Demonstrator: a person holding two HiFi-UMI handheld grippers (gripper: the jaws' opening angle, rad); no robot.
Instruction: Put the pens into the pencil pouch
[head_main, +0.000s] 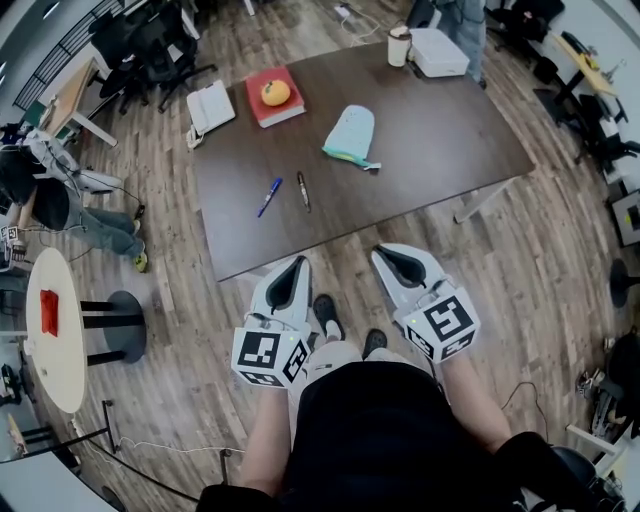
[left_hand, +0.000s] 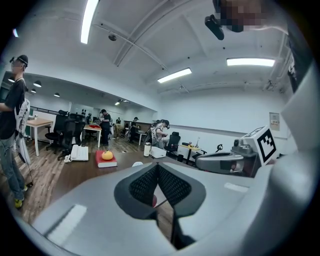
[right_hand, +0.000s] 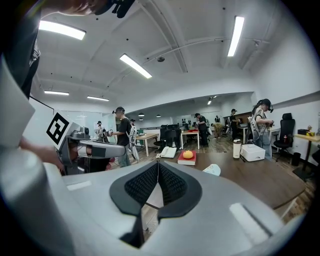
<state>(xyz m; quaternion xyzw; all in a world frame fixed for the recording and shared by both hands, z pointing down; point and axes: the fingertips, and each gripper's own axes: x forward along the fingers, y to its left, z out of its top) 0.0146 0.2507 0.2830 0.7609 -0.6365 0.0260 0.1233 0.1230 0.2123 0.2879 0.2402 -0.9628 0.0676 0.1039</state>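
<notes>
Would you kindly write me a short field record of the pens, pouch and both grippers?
blue pen: on table, untouched
dark pen: right of blue pen, apart
pencil pouch: pale green, beyond the pens
left gripper: jaws together, empty, short of table
right gripper: jaws together, empty, short of table

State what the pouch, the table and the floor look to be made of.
Pouch: probably soft fabric, pale mint and matte; it slumps and its edges are rounded.
Table: dark brown wood or wood-look laminate, smooth with a faint sheen; the pictures do not show which.
Floor: planks with visible seams and grain, so wood or wood-look vinyl, satin finish.
</notes>
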